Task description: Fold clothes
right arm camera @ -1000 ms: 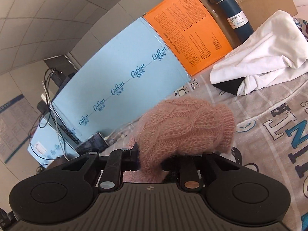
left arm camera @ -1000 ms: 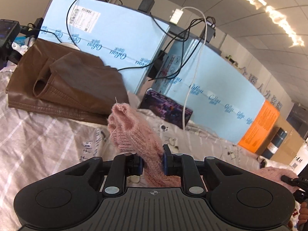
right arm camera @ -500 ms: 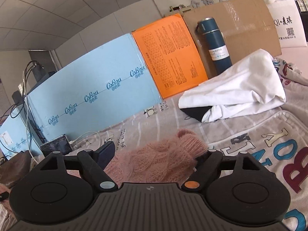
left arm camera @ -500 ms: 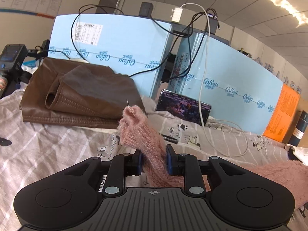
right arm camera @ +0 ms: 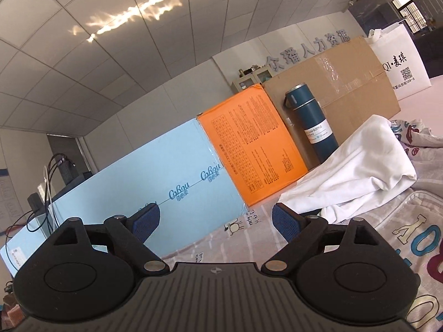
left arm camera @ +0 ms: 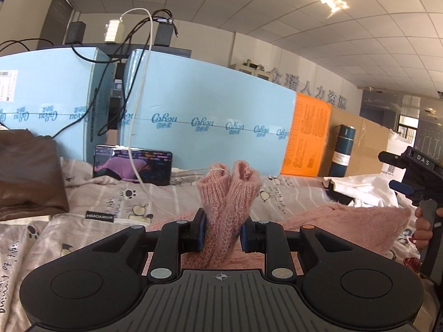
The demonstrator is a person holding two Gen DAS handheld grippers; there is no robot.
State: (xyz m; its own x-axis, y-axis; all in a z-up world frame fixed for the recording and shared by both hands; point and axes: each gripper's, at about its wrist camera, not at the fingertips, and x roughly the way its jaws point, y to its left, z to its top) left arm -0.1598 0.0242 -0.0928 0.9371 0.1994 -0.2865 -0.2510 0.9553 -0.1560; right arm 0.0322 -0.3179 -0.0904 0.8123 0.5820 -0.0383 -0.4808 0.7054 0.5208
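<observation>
Your left gripper (left arm camera: 222, 231) pinches the pink sweater's (left arm camera: 346, 224) doubled cuffs; the body lies on the bedsheet (left arm camera: 83, 221) toward 3 o'clock. Your right gripper (right arm camera: 216, 221) is opening, nothing between its jaws. Judgement: mid-fold; next, lay the sleeve across. The white garment (right arm camera: 360, 171) crowds 2 o'clock.

The pink sweater (left arm camera: 229, 193) was fuzzy, loosely knitted wool with ribbed cuffs. At left frame edge, the brown jacket (left arm camera: 27, 177) looked like smooth, faintly glossy leather. The printed bedsheet (left arm camera: 83, 221) was matt cloth; the blue bottle (right arm camera: 310, 124) showed satin metal.
</observation>
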